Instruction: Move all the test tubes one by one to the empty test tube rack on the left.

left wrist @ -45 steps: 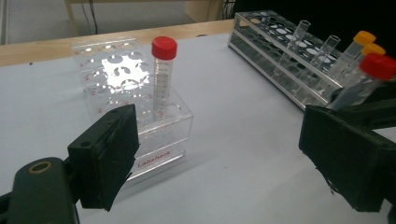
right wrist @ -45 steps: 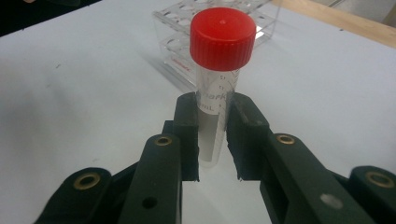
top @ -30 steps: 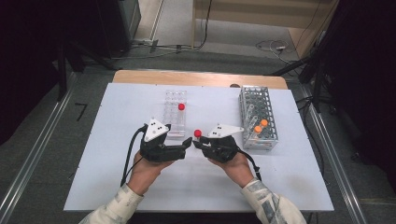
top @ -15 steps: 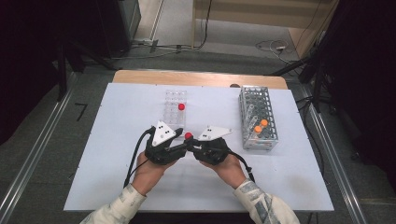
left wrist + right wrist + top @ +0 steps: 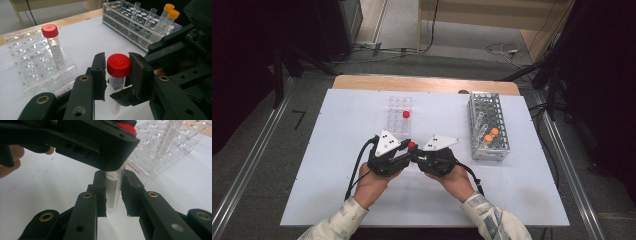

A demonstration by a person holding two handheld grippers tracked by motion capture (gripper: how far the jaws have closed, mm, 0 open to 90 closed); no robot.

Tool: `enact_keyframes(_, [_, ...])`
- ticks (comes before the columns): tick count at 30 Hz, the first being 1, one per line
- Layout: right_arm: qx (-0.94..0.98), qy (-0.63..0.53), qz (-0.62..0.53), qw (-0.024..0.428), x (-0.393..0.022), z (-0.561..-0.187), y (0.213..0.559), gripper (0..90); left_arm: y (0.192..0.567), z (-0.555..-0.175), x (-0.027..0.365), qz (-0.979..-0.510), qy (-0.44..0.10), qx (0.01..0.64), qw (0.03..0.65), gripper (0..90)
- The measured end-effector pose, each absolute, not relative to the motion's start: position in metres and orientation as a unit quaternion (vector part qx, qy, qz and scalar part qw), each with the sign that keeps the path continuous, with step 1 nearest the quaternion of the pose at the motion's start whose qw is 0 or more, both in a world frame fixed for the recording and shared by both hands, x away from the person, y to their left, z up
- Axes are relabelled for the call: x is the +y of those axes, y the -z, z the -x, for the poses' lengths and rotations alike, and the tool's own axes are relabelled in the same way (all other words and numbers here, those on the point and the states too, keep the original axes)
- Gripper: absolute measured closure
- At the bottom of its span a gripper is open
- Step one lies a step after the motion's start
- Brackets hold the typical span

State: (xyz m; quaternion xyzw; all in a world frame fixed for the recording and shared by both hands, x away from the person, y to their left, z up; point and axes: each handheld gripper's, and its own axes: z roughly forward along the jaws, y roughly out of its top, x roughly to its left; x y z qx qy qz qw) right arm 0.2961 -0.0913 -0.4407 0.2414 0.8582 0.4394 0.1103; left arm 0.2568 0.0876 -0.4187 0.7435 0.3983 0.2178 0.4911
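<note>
A clear tube with a red cap [image 5: 118, 64] stands upright in mid-table between both grippers [image 5: 411, 145]. My right gripper [image 5: 112, 192] is shut on the tube's clear body [image 5: 111, 195], coming in from the right in the high view [image 5: 417, 156]. My left gripper [image 5: 117, 72] has just been closing with the red cap between its jaws, and its pads now press on the cap's two sides. It comes in from the left in the high view [image 5: 407, 152]. In the right gripper view the left gripper's black body hides the cap's lower part.
A clear plastic rack [image 5: 399, 120] behind the grippers holds one red-capped tube [image 5: 406, 114] [image 5: 51, 37]. A white grid rack [image 5: 487, 125] at the right holds two orange-capped tubes [image 5: 491, 135] [image 5: 171, 11] and uncapped glass tubes [image 5: 136, 15]. White table sheet [image 5: 522, 190].
The two grippers have come together in mid-table. The left gripper's jaws have closed onto the red cap of the tube that the right gripper holds.
</note>
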Motion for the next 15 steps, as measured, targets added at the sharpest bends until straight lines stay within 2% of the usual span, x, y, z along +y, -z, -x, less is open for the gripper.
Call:
enact_keyframes(9, [0.858,-0.440,-0.242,0.109,-0.0916,-0.2964,0.4411,71.1,0.4181,-0.2574,0.0877,-0.745,-0.216,0.397,0.490,69.9])
enact_keyframes(12, [0.862,-0.435,-0.239,0.107,-0.0921,-0.2970,0.4413,55.5,0.4161,-0.2580,0.0895,-0.743,-0.218,0.399,0.491,70.0])
enact_keyframes(15, [0.862,-0.431,-0.242,0.109,-0.0949,-0.2974,0.4415,44.8,0.4124,-0.2593,0.0926,-0.740,-0.221,0.402,0.492,70.0])
